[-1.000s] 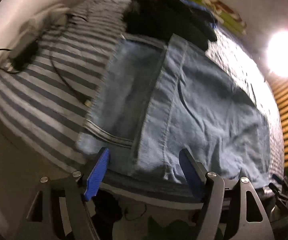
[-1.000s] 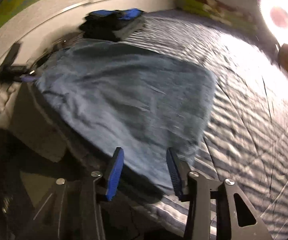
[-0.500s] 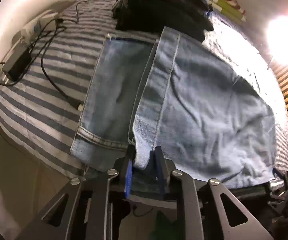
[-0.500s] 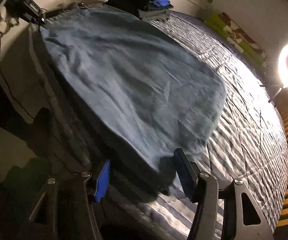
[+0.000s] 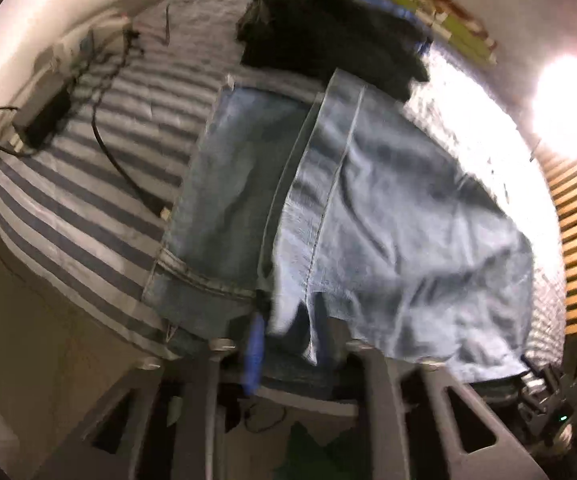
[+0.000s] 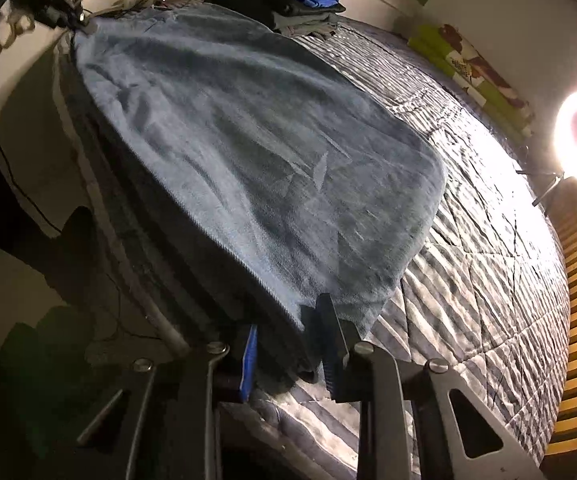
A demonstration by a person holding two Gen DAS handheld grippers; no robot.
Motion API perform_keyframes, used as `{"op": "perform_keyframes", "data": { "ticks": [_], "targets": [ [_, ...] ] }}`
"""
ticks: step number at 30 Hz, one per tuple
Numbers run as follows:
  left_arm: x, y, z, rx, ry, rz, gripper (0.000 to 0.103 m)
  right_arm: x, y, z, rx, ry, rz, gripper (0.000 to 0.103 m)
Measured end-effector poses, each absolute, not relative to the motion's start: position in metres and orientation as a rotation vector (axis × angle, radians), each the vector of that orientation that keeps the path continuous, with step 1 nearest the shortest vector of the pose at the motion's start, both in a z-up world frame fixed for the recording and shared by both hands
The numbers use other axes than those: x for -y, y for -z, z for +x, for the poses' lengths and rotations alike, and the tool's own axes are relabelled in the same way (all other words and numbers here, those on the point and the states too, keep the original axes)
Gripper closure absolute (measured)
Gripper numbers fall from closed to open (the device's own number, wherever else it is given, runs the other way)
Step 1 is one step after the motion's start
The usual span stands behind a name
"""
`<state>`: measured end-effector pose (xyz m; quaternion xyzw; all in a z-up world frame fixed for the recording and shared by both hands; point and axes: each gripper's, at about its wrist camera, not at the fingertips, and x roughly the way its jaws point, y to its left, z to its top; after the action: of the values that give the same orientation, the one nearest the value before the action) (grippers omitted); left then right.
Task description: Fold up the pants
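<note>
The jeans (image 5: 368, 208) lie spread on the striped bed (image 5: 68, 200), the near edge along the mattress side, one half already laid over the other so that a seam runs up the middle; a pile of dark clothes (image 5: 328, 28) sits at the far end. Half a second ago the left gripper (image 5: 288, 344) was pinched tight on the near hem; now its jaws are opening, the hem loose between them (blur hides whether a pad touches it). The right gripper (image 6: 288, 344), which stood wide over the corner of the jeans (image 6: 248, 152) a moment back, is closing, the folded corner between its fingers and the cloth bunched there. I judge the left is letting go or re-gripping while the right takes hold; the next fold cannot begin until both ends are gripped.
</note>
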<state>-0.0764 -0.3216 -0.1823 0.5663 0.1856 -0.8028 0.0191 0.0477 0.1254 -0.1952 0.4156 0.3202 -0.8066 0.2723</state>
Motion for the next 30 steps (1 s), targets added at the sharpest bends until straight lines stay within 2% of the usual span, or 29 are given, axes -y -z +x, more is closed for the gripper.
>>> {"op": "perform_keyframes", "data": {
  "ticks": [1,2,6,10,13,16,19,21,24,27,29,30],
  "targets": [
    [0.321,0.187,-0.075,-0.564,2.485,1.765,0.04,-0.126,0.195,0.049,-0.857,2.172,1.119,0.08],
    [0.322,0.19,-0.073,-0.561,2.483,1.763,0.037,-0.127,0.195,0.048,-0.852,2.173,1.119,0.08],
    [0.319,0.203,-0.066,-0.587,2.485,1.78,0.038,-0.127,0.196,0.048,-0.849,2.168,1.122,0.08],
    [0.312,0.201,-0.065,-0.568,2.492,1.744,0.084,-0.126,0.196,0.05,-0.861,2.17,1.117,0.08],
    [0.302,0.183,-0.067,-0.509,2.521,1.722,0.088,-0.127,0.195,0.052,-0.859,2.168,1.114,0.08],
    [0.295,0.156,-0.063,-0.473,2.574,1.667,0.089,-0.129,0.192,0.052,-0.845,2.167,1.116,0.08],
    [0.299,0.127,-0.048,-0.565,2.629,1.605,0.089,-0.133,0.19,0.055,-0.845,2.165,1.108,0.083],
    [0.301,0.128,-0.04,-0.587,2.625,1.608,0.089,-0.136,0.187,0.057,-0.84,2.161,1.099,0.085],
    [0.31,0.163,-0.031,-0.569,2.541,1.706,0.089,-0.14,0.19,0.059,-0.833,2.152,1.1,0.086],
    [0.309,0.193,-0.031,-0.545,2.48,1.762,0.081,-0.137,0.194,0.061,-0.872,2.144,1.091,0.087],
    [0.308,0.188,-0.032,-0.527,2.45,1.755,0.069,-0.137,0.194,0.062,-0.891,2.127,1.092,0.086],
    [0.307,0.181,-0.031,-0.496,2.459,1.731,0.067,-0.139,0.191,0.062,-0.893,2.117,1.091,0.086]
  ]
}}
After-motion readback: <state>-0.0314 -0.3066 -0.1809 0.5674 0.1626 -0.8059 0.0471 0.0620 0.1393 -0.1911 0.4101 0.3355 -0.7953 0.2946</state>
